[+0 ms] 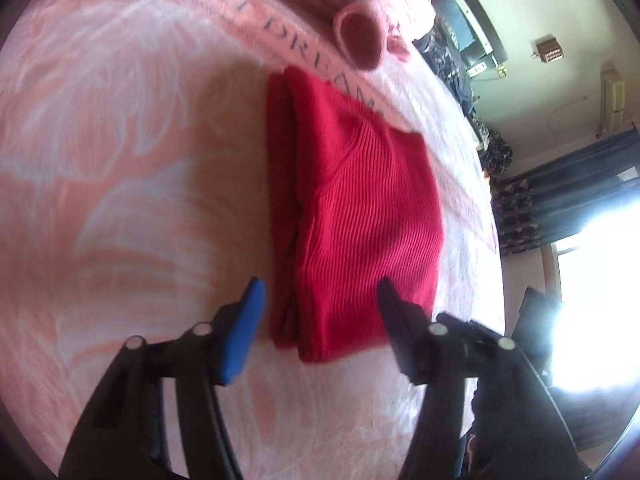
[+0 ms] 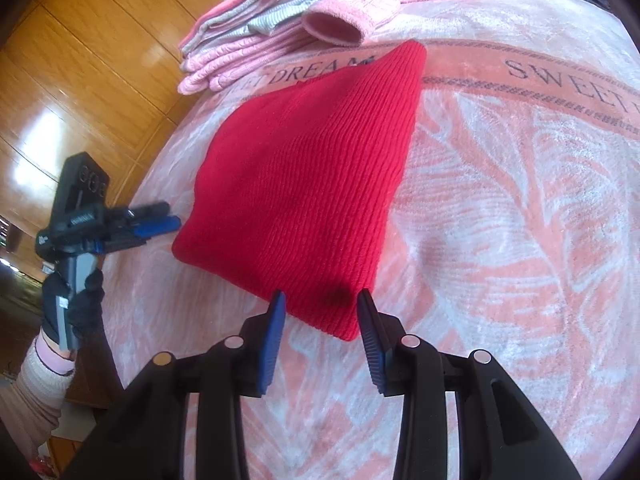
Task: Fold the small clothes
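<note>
- One red ribbed knit garment [image 2: 304, 184], folded into a flat stack of layers, lies on the bed near the middle of the pink floral blanket [image 2: 520, 208]; its far corner overlaps the printed band reading "SWEET DREAM".
- One pile of folded pink and grey clothes [image 2: 256, 40] sits at the far edge of the bed, just beyond the red garment; a pink cuffed piece [image 2: 336, 26] with an open round end lies on the near side of that pile.
- Two sets of tongs are in view, one per hand.
- Left tongs [image 1: 320, 292]: blue-padded fingers stand apart, hovering at the near end of the garment in the left wrist view; one finger lies over the blanket to the left of the fabric, the other over the fabric itself. Nothing is clamped between them.
- Right tongs [image 2: 321, 300]: fingers stand apart, straddling the near corner of the garment; whether the pads touch the fabric cannot be told.
- In the right wrist view the left tongs [image 2: 160, 216] point toward the garment's left edge, held level by one dark-gloved hand [image 2: 76, 304] with a pale striped sleeve [image 2: 36, 384] below it.
- One wooden panelled wall [image 2: 80, 60] stands to the left of the bed.
</note>
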### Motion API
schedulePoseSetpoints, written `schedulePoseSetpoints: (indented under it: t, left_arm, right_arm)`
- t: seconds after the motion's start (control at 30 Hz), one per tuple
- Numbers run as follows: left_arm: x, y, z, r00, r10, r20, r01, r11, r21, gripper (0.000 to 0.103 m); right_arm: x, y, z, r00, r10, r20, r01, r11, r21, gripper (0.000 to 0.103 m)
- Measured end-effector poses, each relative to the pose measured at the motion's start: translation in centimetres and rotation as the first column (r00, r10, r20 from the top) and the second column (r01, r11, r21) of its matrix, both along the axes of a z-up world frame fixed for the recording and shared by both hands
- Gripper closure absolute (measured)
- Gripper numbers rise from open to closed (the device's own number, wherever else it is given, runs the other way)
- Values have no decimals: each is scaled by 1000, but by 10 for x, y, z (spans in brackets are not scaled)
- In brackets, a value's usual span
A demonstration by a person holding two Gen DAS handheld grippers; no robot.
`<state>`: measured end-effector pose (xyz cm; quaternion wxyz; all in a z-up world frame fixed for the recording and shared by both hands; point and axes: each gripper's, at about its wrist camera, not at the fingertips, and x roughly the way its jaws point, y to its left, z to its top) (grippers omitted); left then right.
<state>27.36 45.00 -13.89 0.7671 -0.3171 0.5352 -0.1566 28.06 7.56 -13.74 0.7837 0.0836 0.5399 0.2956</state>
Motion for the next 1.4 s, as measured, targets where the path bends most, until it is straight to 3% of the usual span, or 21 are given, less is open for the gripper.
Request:
schedulePoseSetpoints:
  t: [0.33,0.53,0.83,0.97,1.07,1.13,1.2,1.27,1.4]
  left_arm:
    - [61,4,-51,992,21,-122,-47,976,-214,45]
    - [94,-1,-65,995,-20,-102,-12,954,-300,45]
    - [111,-33,-59,990,-138,-32,126,960,-249,41]
    - [117,-37,-61,984,-176,-21,166,958,-232,42]
    - [122,-39,-62,982,-185,-26,174,957,-232,41]
    - [123,-44,-60,982,-186,-18,178,961,-212,41]
    - [121,-48,-59,982,-190,-20,183,965,-187,54]
    - [120,-49,-62,984,-173,-39,161,963,-215,63]
    - [116,-53,-58,989,-142,-43,127,958,-256,67]
  right_arm:
    - [1,-7,-1,1000,-15,-3,15,1000,9,65]
    - [2,-18,-1,1000,-22,-8,23,999,33,65]
    - [42,-29,3,996,-76,-45,81,987,136,58]
    - [82,-23,-16,986,-78,-147,111,968,227,56]
    - [104,-17,-36,969,-70,-238,138,949,284,42]
    - [110,-14,-45,961,-65,-269,148,942,300,41]
    - [115,-15,-51,953,-71,-295,170,931,324,47]
    - [117,-16,-51,949,-66,-308,175,923,343,57]
    - [110,-19,-35,964,-50,-261,143,925,352,66]
